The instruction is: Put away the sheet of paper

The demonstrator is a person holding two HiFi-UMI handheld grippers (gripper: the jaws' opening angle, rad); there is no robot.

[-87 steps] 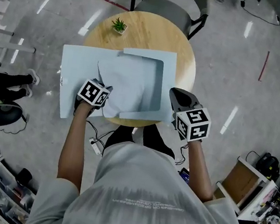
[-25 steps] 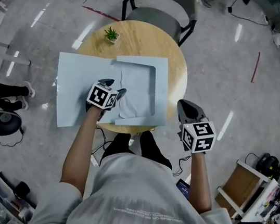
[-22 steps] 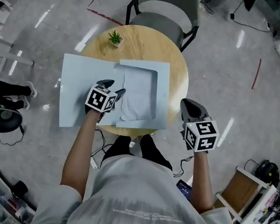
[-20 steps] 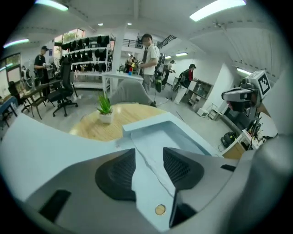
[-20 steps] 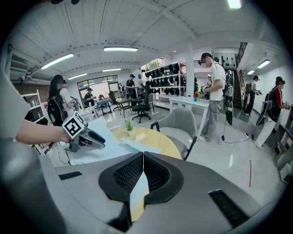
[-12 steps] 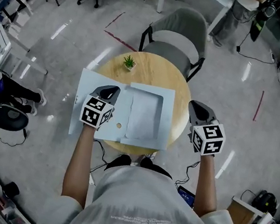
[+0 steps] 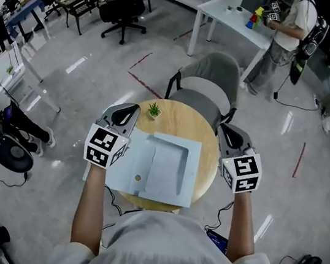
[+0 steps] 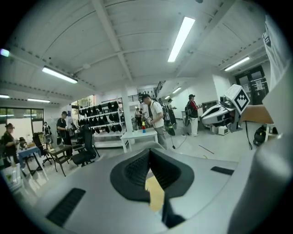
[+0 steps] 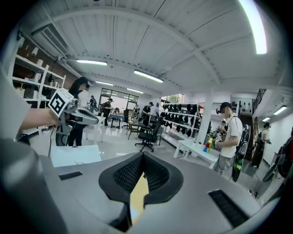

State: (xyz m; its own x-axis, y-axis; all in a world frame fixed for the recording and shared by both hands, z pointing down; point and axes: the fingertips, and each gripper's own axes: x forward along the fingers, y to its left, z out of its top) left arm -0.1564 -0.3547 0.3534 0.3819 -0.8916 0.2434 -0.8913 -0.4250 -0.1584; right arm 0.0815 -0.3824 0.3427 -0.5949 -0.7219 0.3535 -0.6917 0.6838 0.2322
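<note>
A pale blue folder [image 7: 129, 169] lies open on the round wooden table [image 7: 186, 118]. The sheet of paper [image 7: 168, 167] rests flat inside the folder's framed right half. My left gripper [image 7: 131, 108] is raised over the folder's left edge, jaws shut with nothing between them; in the left gripper view [image 8: 149, 154] it points level across the room. My right gripper [image 7: 225, 130] hovers off the table's right edge, also shut and empty, and points into the room in its own view [image 9: 143, 158]. Neither gripper touches the paper.
A small potted plant [image 7: 154, 109] stands at the table's far left rim. A grey chair [image 7: 206, 90] sits just behind the table. Farther back stand a white table [image 7: 233, 13] with a person [image 7: 290, 27], black office chairs [image 7: 125, 10] and shelving.
My left gripper has come off the sheet, swung left and risen, and its jaws have shut. The right gripper has risen too. The sheet now lies flat in the folder.
</note>
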